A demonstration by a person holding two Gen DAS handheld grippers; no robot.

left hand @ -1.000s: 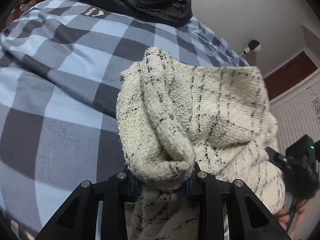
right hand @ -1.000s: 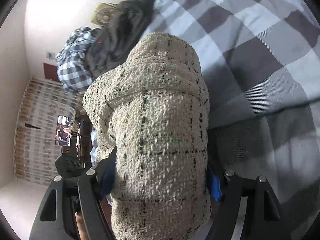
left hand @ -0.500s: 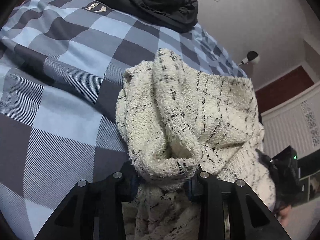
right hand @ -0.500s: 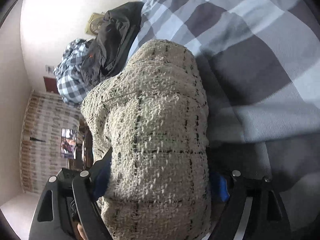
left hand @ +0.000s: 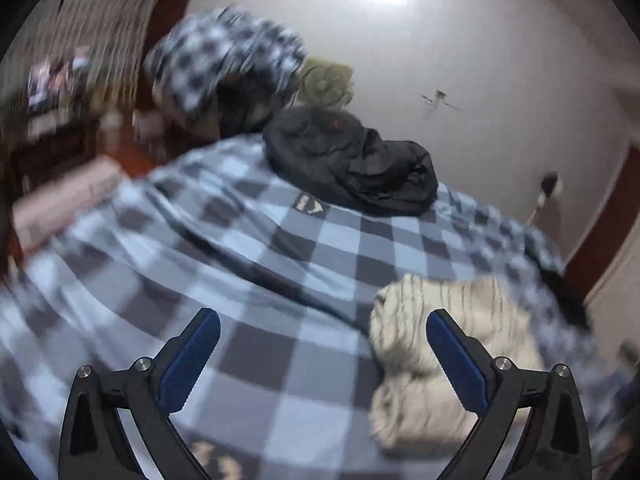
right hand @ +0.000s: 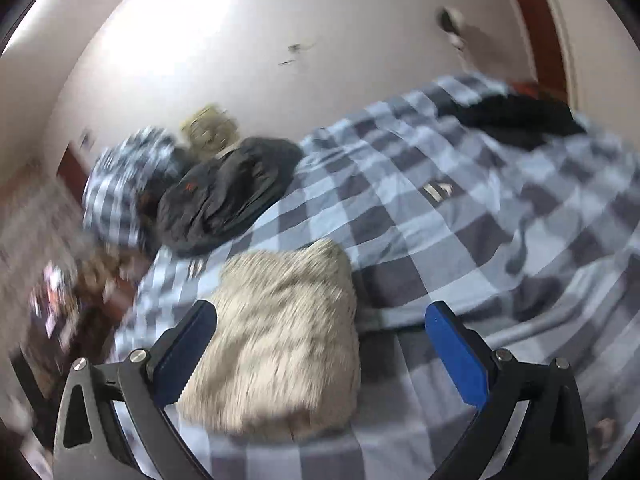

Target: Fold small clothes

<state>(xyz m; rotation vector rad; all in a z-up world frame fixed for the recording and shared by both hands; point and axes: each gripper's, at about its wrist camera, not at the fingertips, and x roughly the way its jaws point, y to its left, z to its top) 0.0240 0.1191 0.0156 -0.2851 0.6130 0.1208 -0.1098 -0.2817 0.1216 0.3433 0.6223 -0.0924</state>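
Half a second ago both claws pinched the cream garment; now it lies folded on the checked bedspread (left hand: 280, 280), released so the fold settles. That garment (right hand: 280, 328) sits well short of the black jacket (left hand: 352, 164). Left claw (left hand: 320, 344) and right claw (right hand: 320, 340) are both spread wide, holding nothing.

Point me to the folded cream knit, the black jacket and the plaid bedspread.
folded cream knit (right hand: 284, 336), right wrist view, middle of its top face.
black jacket (left hand: 352, 160), left wrist view, centre of the heap.
plaid bedspread (left hand: 280, 280), left wrist view, bare checked patch.
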